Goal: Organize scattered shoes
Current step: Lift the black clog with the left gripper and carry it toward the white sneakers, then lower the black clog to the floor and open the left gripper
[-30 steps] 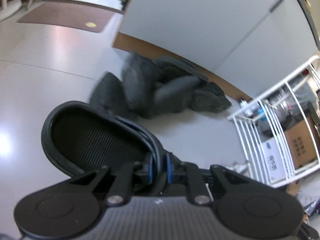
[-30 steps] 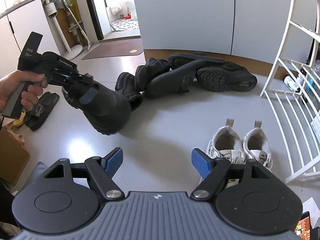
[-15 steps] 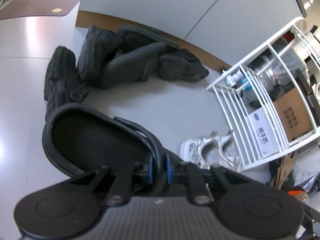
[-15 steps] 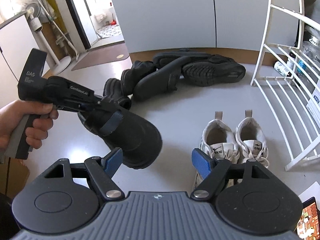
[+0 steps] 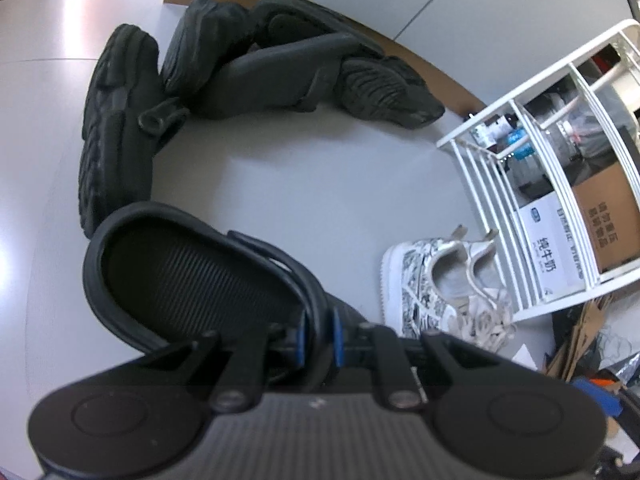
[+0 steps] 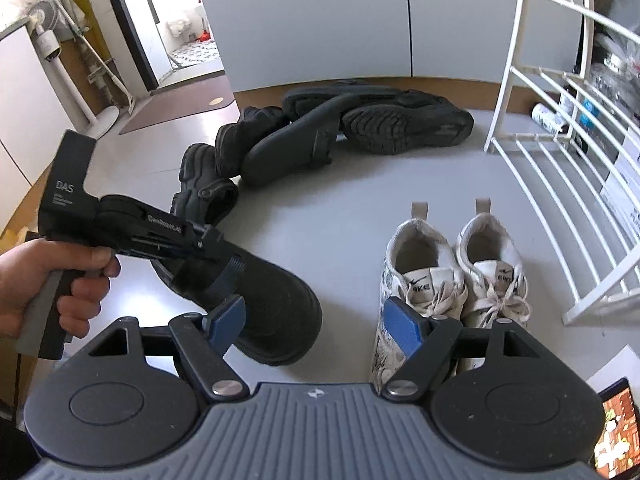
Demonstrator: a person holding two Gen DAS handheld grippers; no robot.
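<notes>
My left gripper [image 5: 318, 336] is shut on the heel strap of a black clog [image 5: 192, 276]. From the right wrist view the same black clog [image 6: 272, 304] hangs low over the floor, held by the left gripper [image 6: 200, 246] in a person's hand [image 6: 44, 280]. My right gripper [image 6: 314, 320] is open with nothing between its blue pads, just above the clog's toe and left of a pair of white sneakers [image 6: 452, 276]. The white sneakers [image 5: 436, 284] stand side by side against a white rack. A heap of black shoes [image 6: 320, 136] lies farther back by the wall.
A white wire rack [image 6: 560, 152] stands on the right, with boxes [image 5: 600, 216] and bottles behind it. A brown doormat [image 6: 180, 110] lies by the doorway at back left. Grey floor [image 6: 320, 216] shows between the heap and the sneakers. Cardboard scraps [image 5: 580, 344] lie near the rack's foot.
The left gripper has carried the black clog to the right and downward, toward the white sneakers. The right gripper has stayed open and shifted slightly closer to the sneakers.
</notes>
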